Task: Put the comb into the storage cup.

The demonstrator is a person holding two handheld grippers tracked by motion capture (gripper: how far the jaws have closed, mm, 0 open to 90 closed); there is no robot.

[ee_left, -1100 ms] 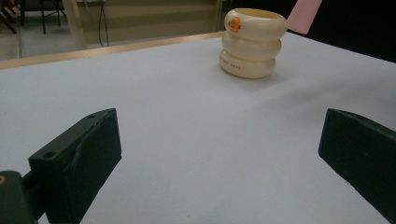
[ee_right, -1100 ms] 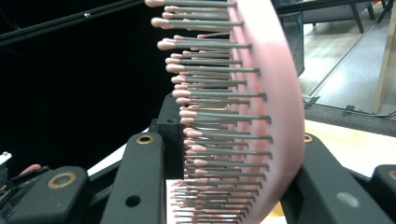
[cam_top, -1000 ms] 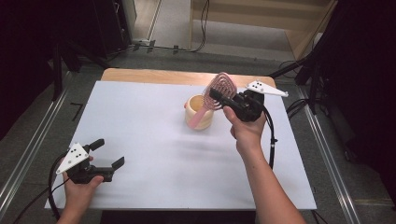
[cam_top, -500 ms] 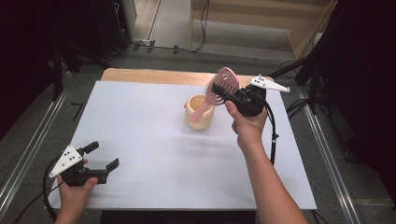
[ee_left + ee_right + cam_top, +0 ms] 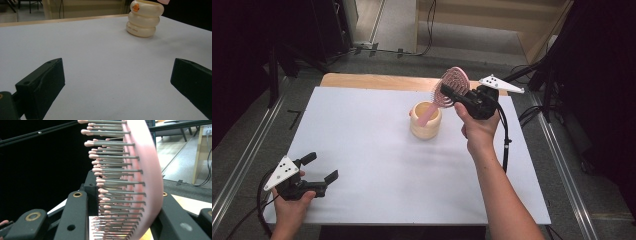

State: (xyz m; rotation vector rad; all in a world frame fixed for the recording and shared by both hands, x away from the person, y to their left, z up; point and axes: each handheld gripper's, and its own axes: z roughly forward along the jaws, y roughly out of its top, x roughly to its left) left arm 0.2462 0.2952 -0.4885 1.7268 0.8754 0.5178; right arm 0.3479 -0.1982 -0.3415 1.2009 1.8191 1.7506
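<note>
While its handle dips into the cream cup, the pink hairbrush leans up and away toward two o'clock, its round head clamped between the jaws of the right gripper. The head is a flat pink disc with ringed ridges on its back, and in the right gripper view the hairbrush shows its other face — rows of grey bristles tipped with pale pink beads, standing out sideways from a curved pink edge. The right gripper is pinching that head from both sides, one black jaw against the bristle tips and the other behind the pink back.

The cup looks like three stacked cream rings, with a small orange mark near the rim in the left gripper view. It stands on the white table, a little toward one o'clock of the middle.

At seven o'clock the left gripper rests low near the table's near edge, jaws spread wide with nothing between them.

The handle's lower end is hidden inside the cup, and the top and bottom of the brush head are cut off in the right gripper view.
</note>
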